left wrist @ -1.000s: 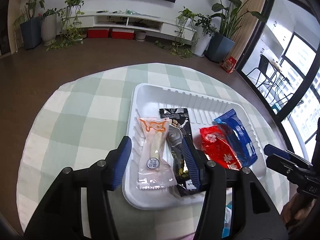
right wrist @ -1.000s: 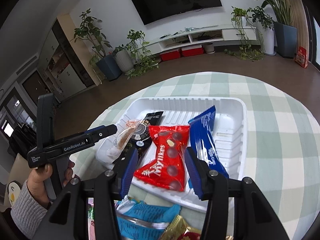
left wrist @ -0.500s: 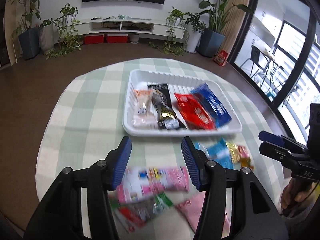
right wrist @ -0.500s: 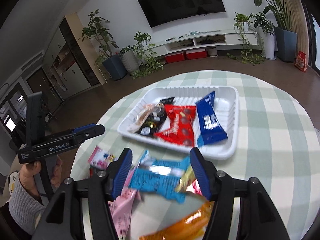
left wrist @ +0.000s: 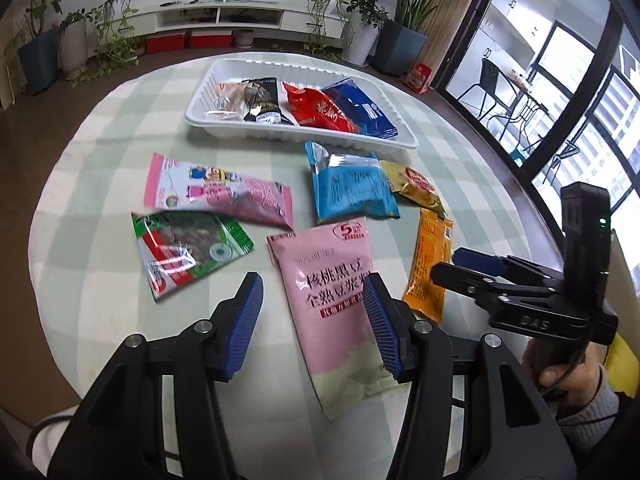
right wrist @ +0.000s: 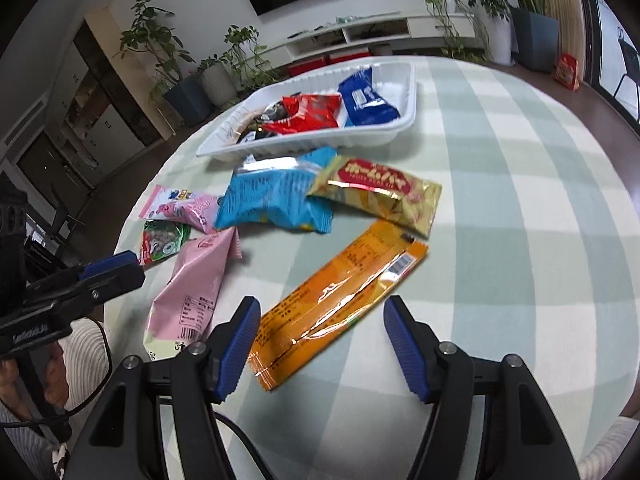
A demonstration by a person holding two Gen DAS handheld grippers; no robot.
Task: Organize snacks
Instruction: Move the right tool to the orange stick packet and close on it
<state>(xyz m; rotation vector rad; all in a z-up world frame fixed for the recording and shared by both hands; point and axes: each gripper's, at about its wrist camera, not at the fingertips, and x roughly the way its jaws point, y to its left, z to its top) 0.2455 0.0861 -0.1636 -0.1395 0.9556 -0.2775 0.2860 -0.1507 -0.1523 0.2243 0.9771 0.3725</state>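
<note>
With four packets already in the white tray [left wrist: 224, 76] at upper centre and six loose on the bench [left wrist: 100, 128], both the left gripper [left wrist: 312, 320] and right gripper [right wrist: 320, 344] hover wide open and empty, so next probably comes closing on the orange packet [right wrist: 340, 300] at lower centre.

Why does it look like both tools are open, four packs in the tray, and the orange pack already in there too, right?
Not quite. The orange pack lies on the tablecloth, just ahead of the right tool, outside the white tray; the right wrist view shows it. The rest holds: the left tool is open too, and four packs sit in the tray.
</note>
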